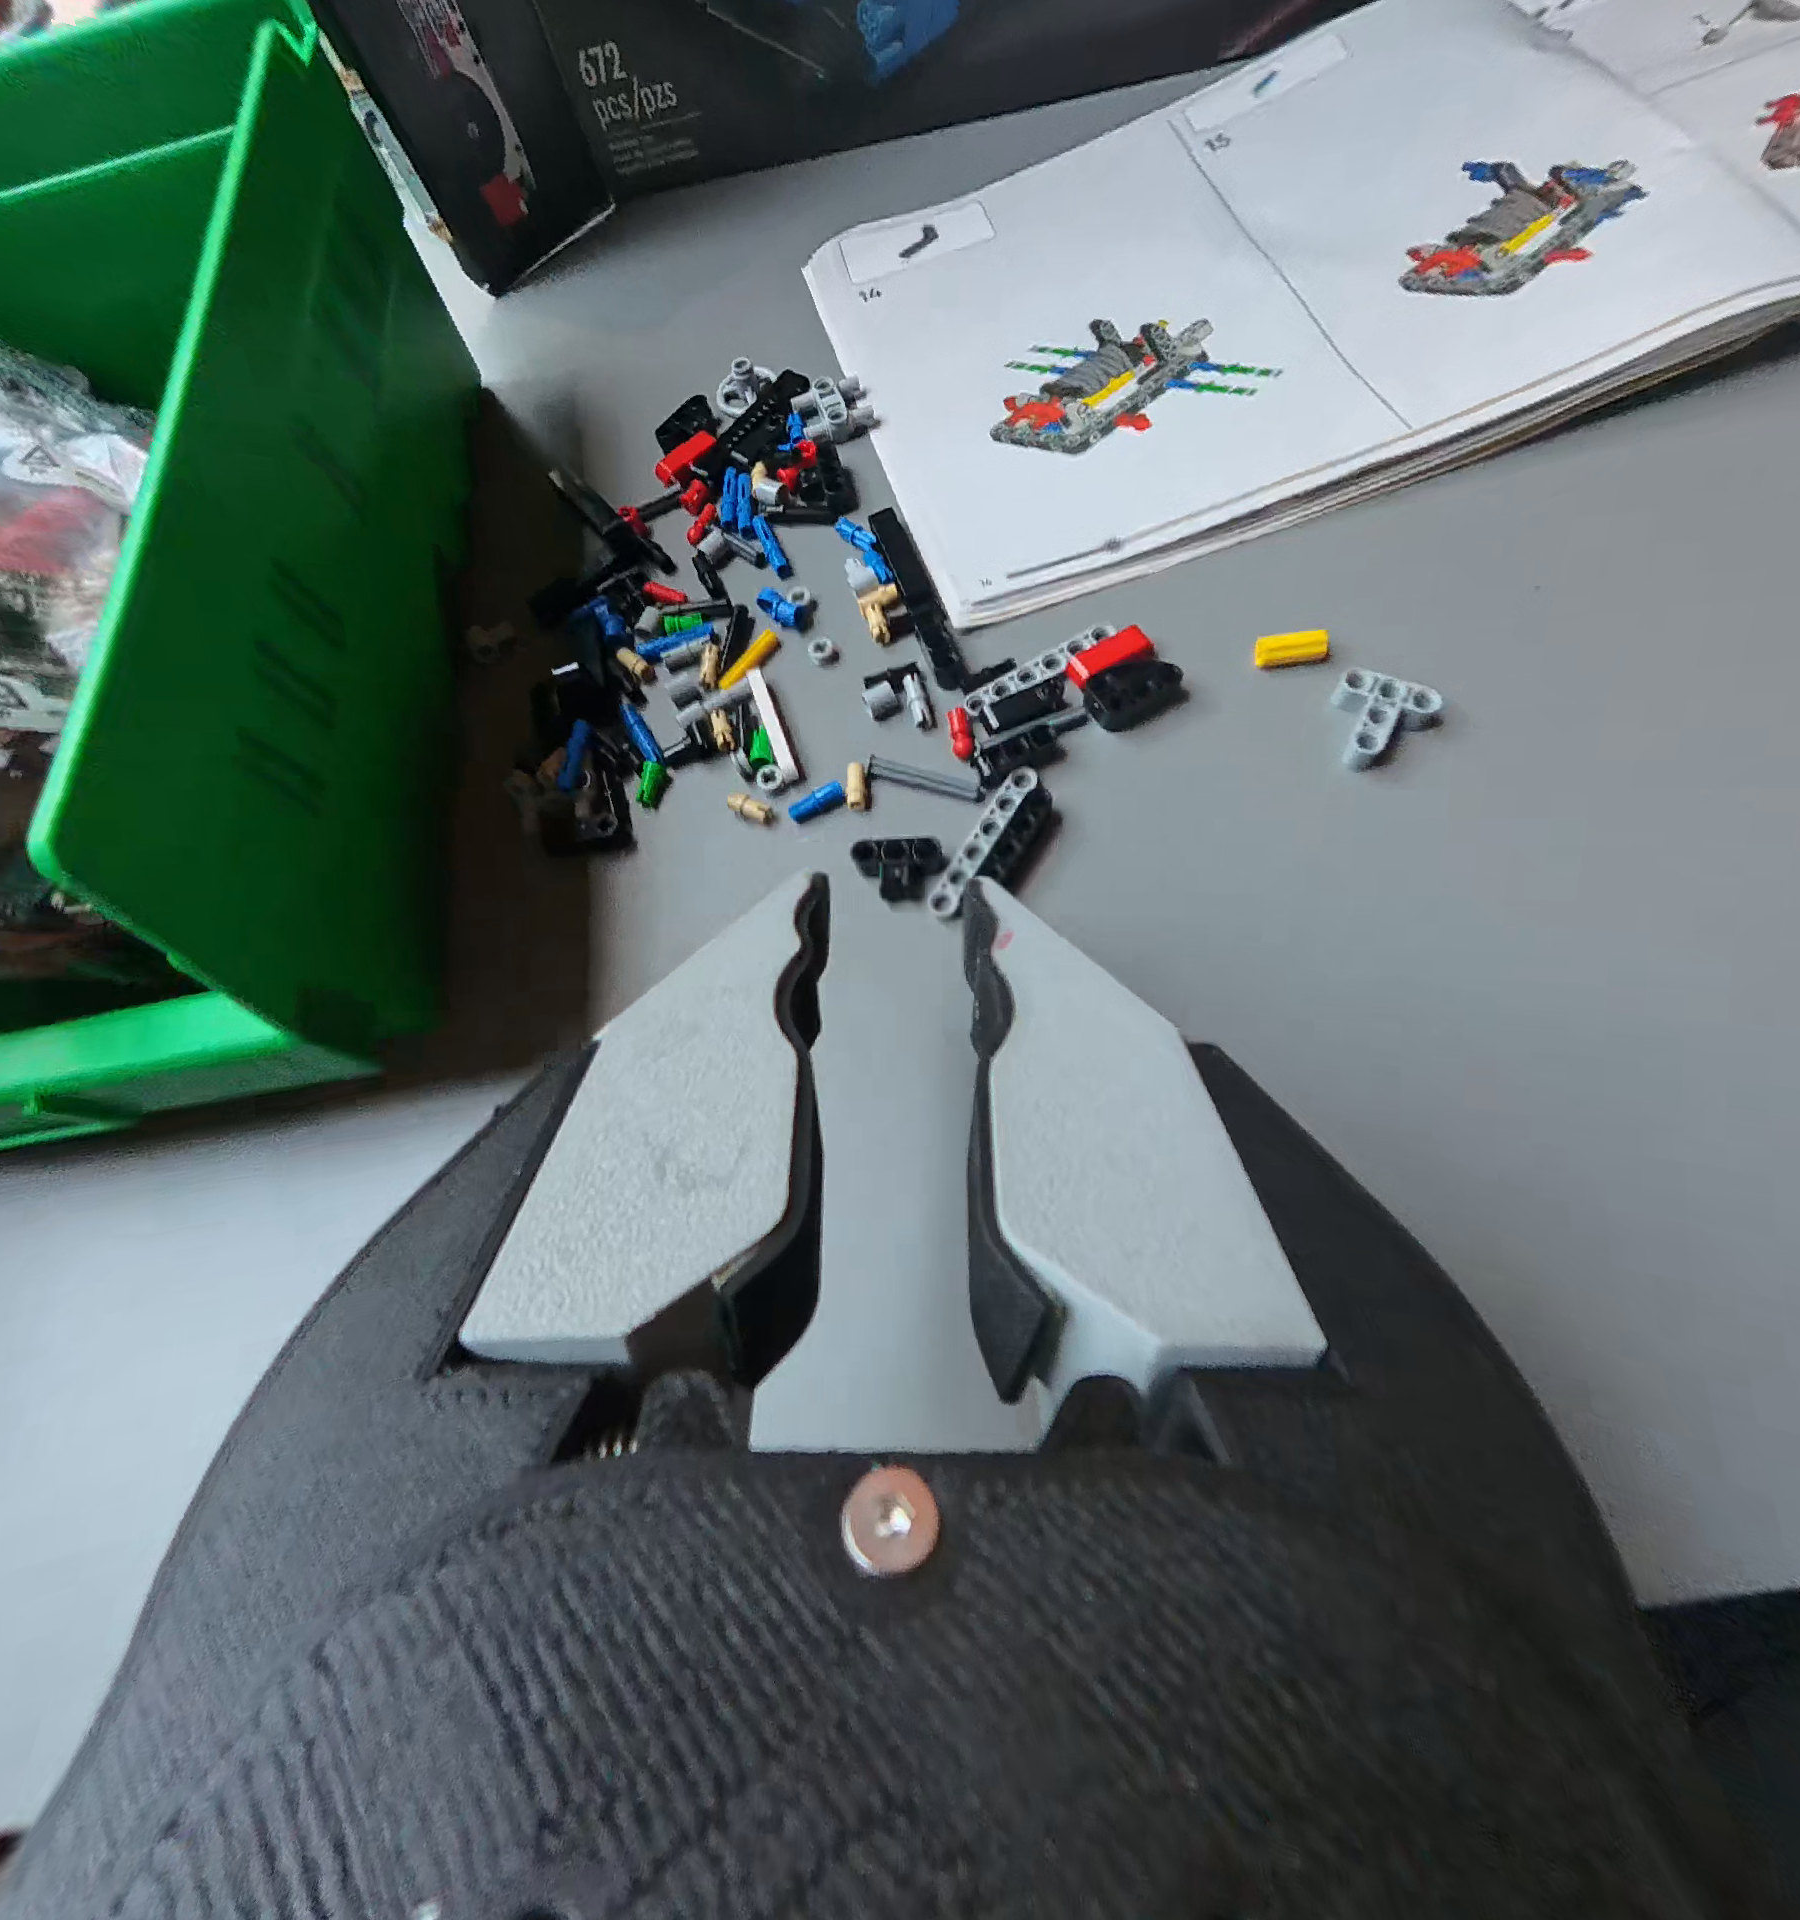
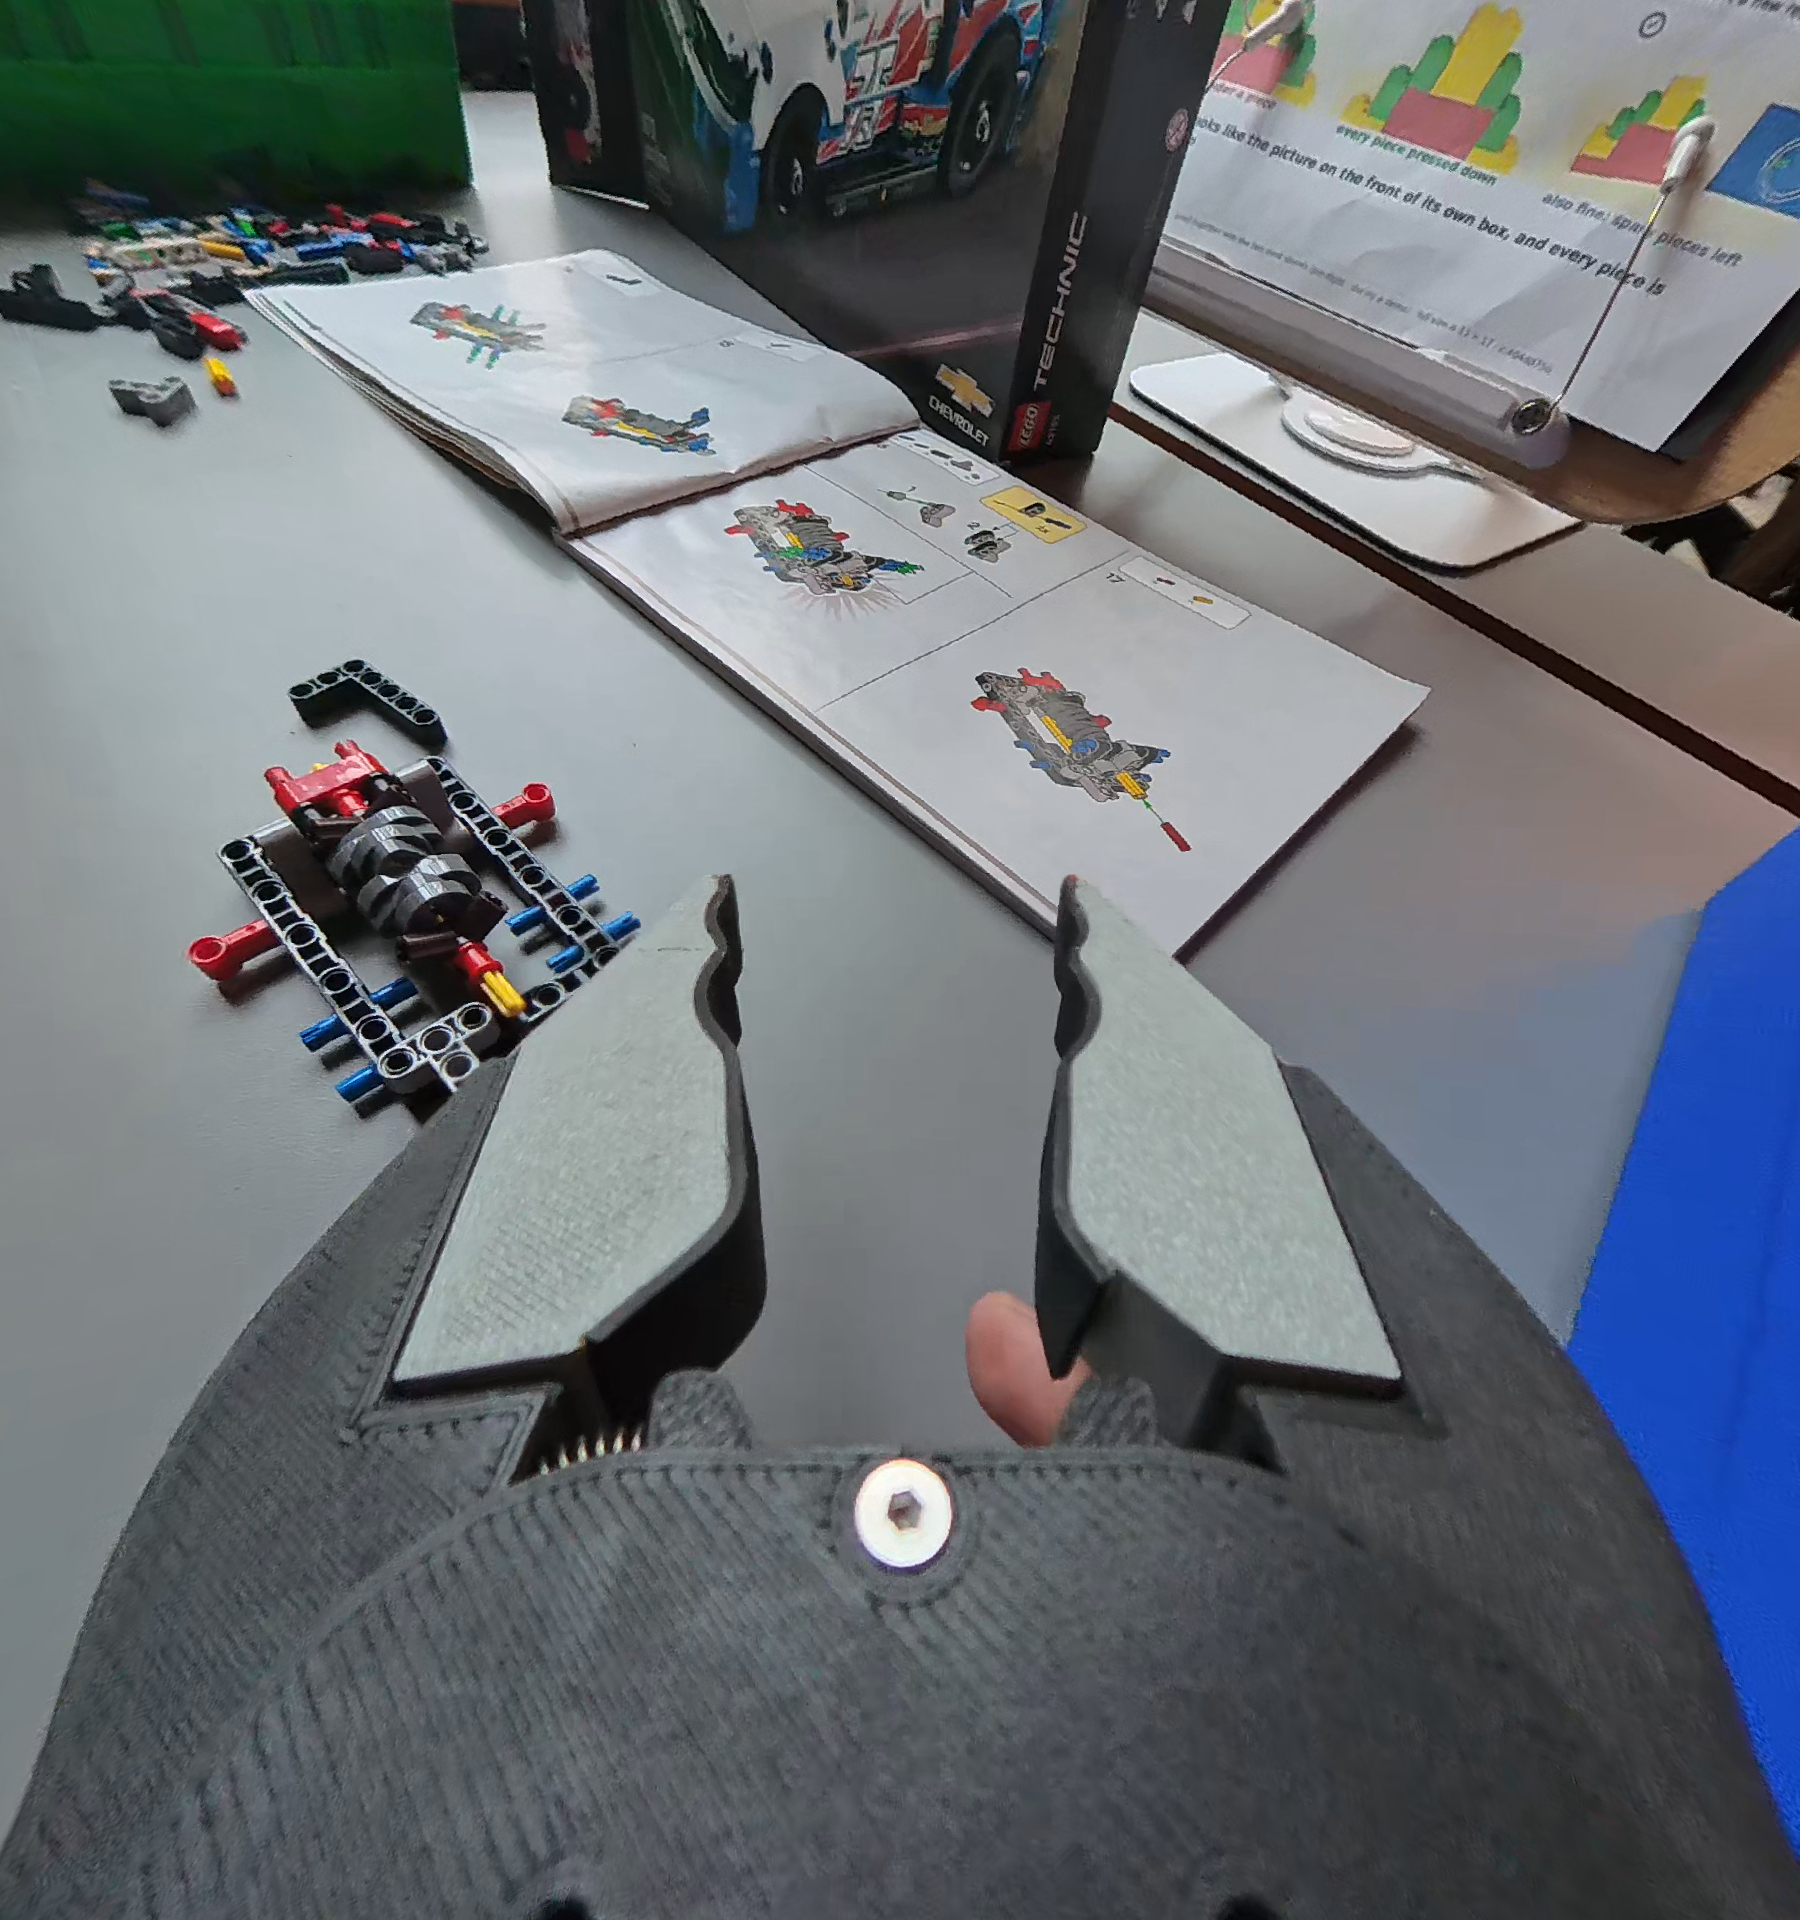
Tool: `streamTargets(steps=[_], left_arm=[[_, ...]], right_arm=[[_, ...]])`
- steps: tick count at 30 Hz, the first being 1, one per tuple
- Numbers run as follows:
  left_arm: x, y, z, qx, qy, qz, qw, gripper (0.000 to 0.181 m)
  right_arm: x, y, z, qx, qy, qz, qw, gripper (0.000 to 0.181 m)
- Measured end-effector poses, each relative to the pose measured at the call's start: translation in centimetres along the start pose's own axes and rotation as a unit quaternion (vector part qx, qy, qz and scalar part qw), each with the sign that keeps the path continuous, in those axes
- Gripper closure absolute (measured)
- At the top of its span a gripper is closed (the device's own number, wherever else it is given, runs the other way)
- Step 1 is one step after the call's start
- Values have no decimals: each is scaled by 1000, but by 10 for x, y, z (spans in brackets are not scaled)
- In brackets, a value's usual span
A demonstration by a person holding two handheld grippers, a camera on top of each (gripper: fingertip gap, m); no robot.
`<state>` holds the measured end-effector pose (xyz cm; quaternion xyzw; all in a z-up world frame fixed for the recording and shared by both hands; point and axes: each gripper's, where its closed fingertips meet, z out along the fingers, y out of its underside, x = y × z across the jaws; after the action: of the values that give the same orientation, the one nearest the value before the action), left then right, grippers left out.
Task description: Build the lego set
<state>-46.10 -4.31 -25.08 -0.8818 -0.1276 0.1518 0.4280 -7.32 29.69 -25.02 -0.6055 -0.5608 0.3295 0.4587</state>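
Two grippers hanging over the grey table (image 2: 96, 644) right now, neither one holding anything. Nearest in the right wrist view, the right gripper (image 2: 896, 904) is sitting with its jaws spread wide apart over bare tabletop, a fingertip (image 2: 1005, 1361) peeking out beside the base of its right finger. Just to its left the half-built chassis (image 2: 397, 914) is lying flat, black beams with blue pins sticking out the sides and red bits at the far end, and a loose black angled beam (image 2: 366, 701) is resting just beyond it. Farther back the instruction booklet (image 2: 979, 665) is lying open, with the set's box (image 2: 875, 208) standing behind it.

Over in the left wrist view, the left gripper (image 1: 896, 899) is showing only a narrow gap between its jaws, tips hovering just short of the loose parts pile (image 1: 750, 623). A yellow piece (image 1: 1291, 648) and a grey T-shaped piece (image 1: 1384, 712) are lying off to the pile's right. A green bin (image 1: 252, 623) is sitting to the left, bagged parts (image 1: 13, 582) inside it.
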Motion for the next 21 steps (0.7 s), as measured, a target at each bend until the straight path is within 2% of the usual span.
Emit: streamTargets(steps=[4,8,15,21], left_arm=[[8,17,-21,3,-13,-18,1000,158],[5,31,-26,-9,-17,-32,999,161],[-23,9,-14,-11,-17,-15,1000,165],[-46,-22,26,-50,18,-8,999,166]], right_arm=[[5,-5,2,13,-6,9,1000,123],[3,-10,-2,33,-13,16,999,124],[2,-14,-8,52,-25,46,997,123],[2,-13,-7,49,-32,53,997,123]])
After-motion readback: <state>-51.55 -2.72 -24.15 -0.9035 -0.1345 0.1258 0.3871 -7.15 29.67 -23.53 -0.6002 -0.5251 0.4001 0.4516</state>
